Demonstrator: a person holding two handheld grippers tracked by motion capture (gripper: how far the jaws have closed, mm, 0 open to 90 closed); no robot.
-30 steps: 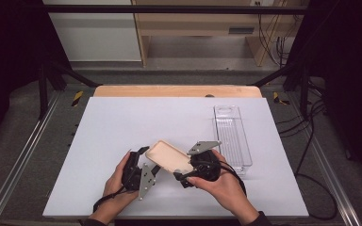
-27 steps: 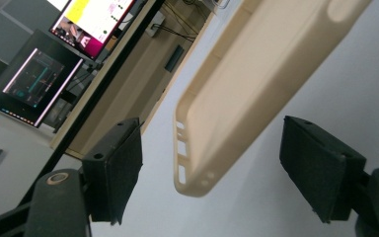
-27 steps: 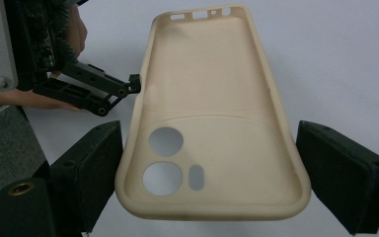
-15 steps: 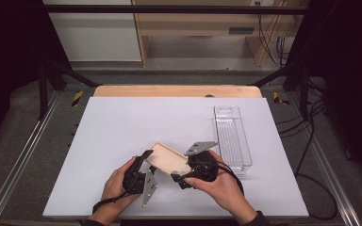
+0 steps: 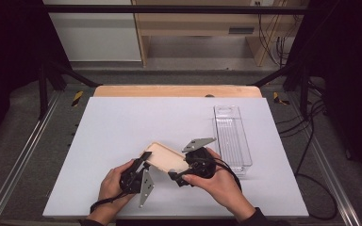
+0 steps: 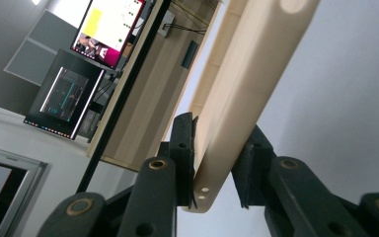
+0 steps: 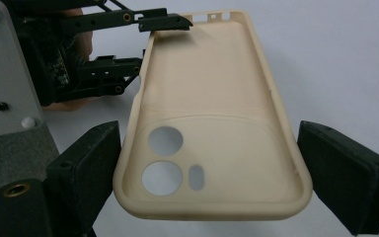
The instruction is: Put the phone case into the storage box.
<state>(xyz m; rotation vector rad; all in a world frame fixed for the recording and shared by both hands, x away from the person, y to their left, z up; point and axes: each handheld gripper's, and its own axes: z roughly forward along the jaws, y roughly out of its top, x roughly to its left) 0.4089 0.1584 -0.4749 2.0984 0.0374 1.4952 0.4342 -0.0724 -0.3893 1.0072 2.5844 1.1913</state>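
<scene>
A beige phone case [image 5: 165, 157] hangs just above the white table [image 5: 122, 127] between both grippers. My right gripper [image 5: 179, 165] spans its width at the camera-hole end, with the black pads [image 7: 96, 153] against both long sides of the case [image 7: 202, 123]. My left gripper [image 5: 145, 158] holds the opposite end. Its jaws have just been closing, and they now pinch the case's rim [image 6: 227, 123] near the corner with small holes. In the right gripper view the left gripper [image 7: 153, 47] clamps the far corner.
A clear plastic tray [image 5: 232, 136] lies lengthwise to the right of the right hand. A wooden strip [image 5: 176, 91] borders the table's far edge, and metal rails run along both sides. Monitors [image 6: 106, 24] show beyond the table.
The left gripper's jaws, wide apart around the case's end a second ago, have closed onto its rim. Both hands and the case have stayed in place.
</scene>
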